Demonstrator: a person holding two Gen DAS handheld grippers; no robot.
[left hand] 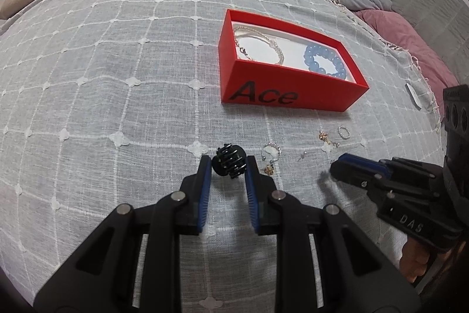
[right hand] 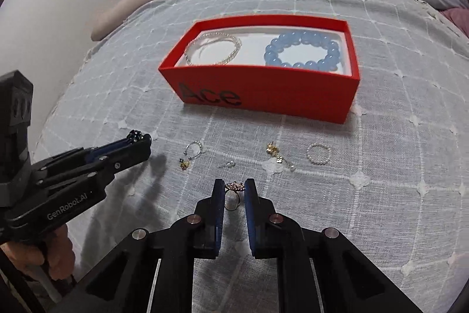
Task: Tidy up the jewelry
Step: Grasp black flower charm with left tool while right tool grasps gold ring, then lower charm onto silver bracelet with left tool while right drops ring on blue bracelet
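A red open box (left hand: 281, 96) (right hand: 263, 90) marked "Ace" lies on the checked grey cloth; inside are a pearl bracelet (right hand: 214, 49) and a blue bead bracelet (right hand: 302, 52). My left gripper (left hand: 228, 166) (right hand: 140, 138) is shut on a black hair claw clip (left hand: 229, 165) (right hand: 135, 134), just above the cloth. My right gripper (right hand: 234, 185) (left hand: 334, 167) is shut on a gold ring with a jewelled top (right hand: 234, 191), pads against its sides. Loose on the cloth in front of the box are a pearl ring (right hand: 319, 153), gold earrings (right hand: 274, 151), a small stud (right hand: 228, 164) and a beaded hoop (right hand: 194, 150).
A small gold charm (right hand: 184, 165) lies beside the hoop. A white object (left hand: 413, 96) rests near the cloth's fringed right edge. Pillows and grey and pink bedding (left hand: 395, 22) surround the cloth. A hand (right hand: 57, 254) holds the left gripper's handle.
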